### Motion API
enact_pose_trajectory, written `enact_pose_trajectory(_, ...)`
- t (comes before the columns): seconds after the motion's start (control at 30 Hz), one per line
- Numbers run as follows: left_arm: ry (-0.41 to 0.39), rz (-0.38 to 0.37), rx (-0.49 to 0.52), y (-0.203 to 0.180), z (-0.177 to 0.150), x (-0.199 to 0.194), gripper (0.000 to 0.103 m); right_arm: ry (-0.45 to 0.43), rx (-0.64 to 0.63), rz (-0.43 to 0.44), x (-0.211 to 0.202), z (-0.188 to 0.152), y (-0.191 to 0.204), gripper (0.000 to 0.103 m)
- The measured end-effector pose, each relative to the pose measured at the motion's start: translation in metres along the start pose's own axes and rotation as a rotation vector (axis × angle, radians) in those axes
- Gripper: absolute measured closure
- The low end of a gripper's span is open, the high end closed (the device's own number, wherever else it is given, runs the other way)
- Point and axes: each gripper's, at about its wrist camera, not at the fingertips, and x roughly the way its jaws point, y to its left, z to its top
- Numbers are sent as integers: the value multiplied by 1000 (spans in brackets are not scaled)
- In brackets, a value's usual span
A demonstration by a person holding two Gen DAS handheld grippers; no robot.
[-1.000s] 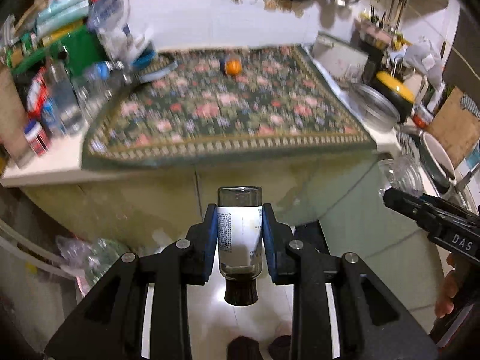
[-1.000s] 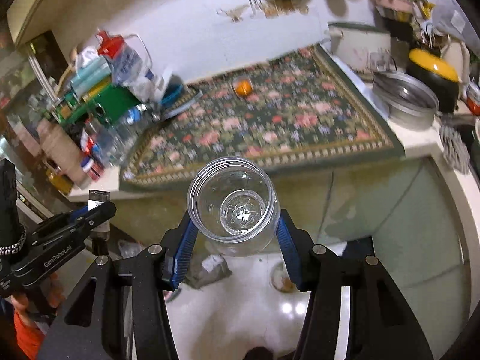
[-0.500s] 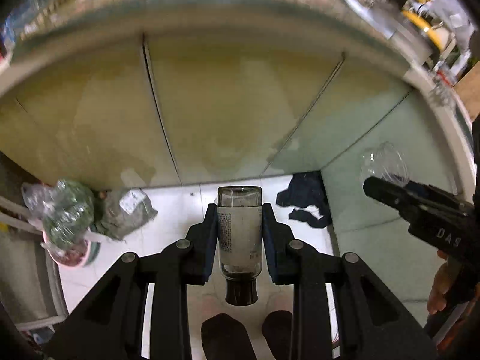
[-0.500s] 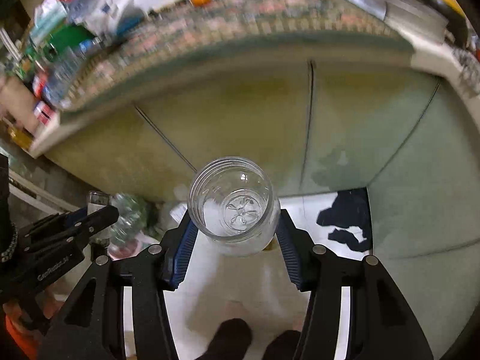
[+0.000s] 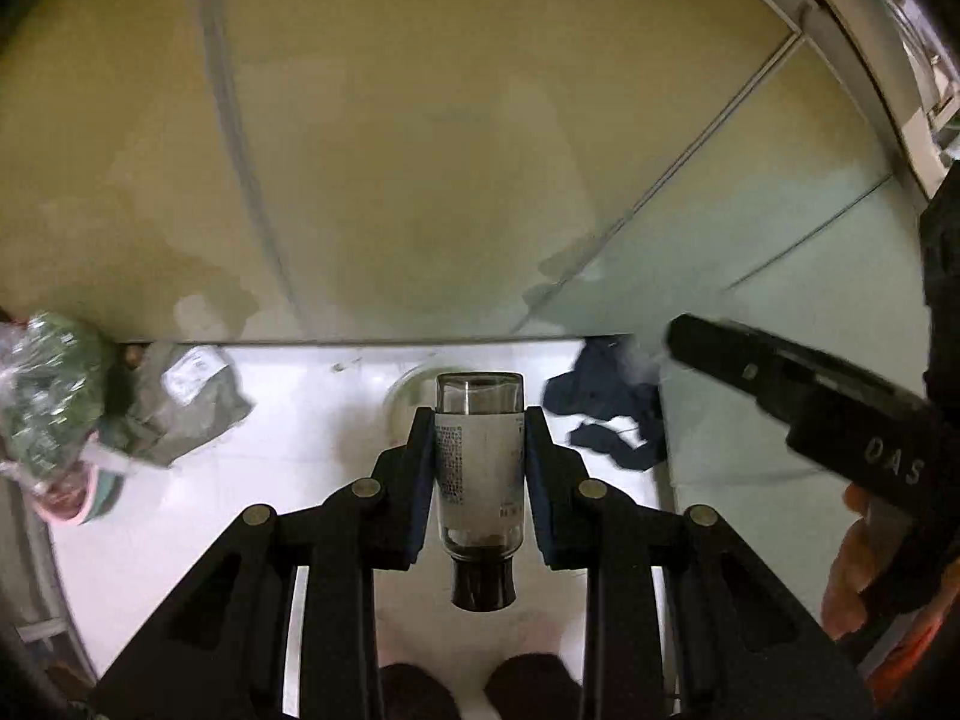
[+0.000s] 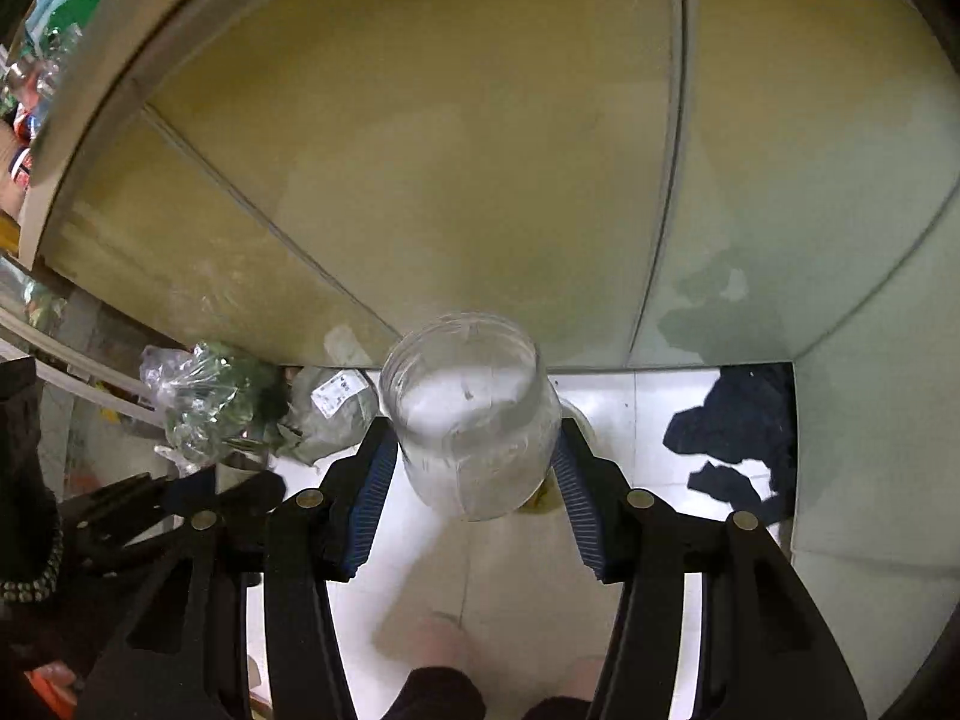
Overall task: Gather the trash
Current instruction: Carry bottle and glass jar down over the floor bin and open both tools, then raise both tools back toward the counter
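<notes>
In the left wrist view, a small clear glass bottle with a white printed label and a dark cap (image 5: 479, 468) is seen clamped between the blue pads of the left hand-held gripper (image 5: 479, 450), its cap pointing back toward the camera and its flat base forward. It is held in the air above a glossy white tiled floor (image 5: 312, 456), in front of pale yellow-green cabinet doors (image 5: 420, 150). A crumpled dark blue cloth (image 5: 612, 414) lies on the floor at the foot of the cabinet, to the right. On the left, a clear plastic bag of green matter (image 5: 48, 384) and a grey packet with a white label (image 5: 186, 408) lie by the cabinet base. The right hand-held gripper (image 5: 798, 390) is seen at the right edge, gripped by a hand (image 5: 852, 564); its load is hidden here.

In the right wrist view, a wide clear plastic jar without a lid (image 6: 474, 420) is held between the ribbed blue pads of the right hand-held gripper (image 6: 474, 474), its open mouth facing away and up, above the same floor (image 6: 648, 420). The dark cloth (image 6: 738, 426) lies to the right, the plastic bag (image 6: 204, 402) and the packet (image 6: 336, 414) to the left. The left hand-held gripper (image 6: 240, 480) appears blurred at the lower left.
</notes>
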Motion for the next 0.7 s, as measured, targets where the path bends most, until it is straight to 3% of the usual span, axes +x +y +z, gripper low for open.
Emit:
enact_pose_trajectory(0.13,4,25,-6,-1,9,20,51,-8,4,29,4,10,-7,50)
enact_pose_trajectory(0.4,56,79,-21,2,6,19,51,20,-13,-14,-3,6,-9,50)
enact_pose_trajectory(0.53,44,95,-6,-8,11,-17,51,30,-11,-30,-17,12,-10,50)
enact_pose_trajectory(0.7,6,95,19,-21,26,-78,51,14,0,-42,-63,23,1,50)
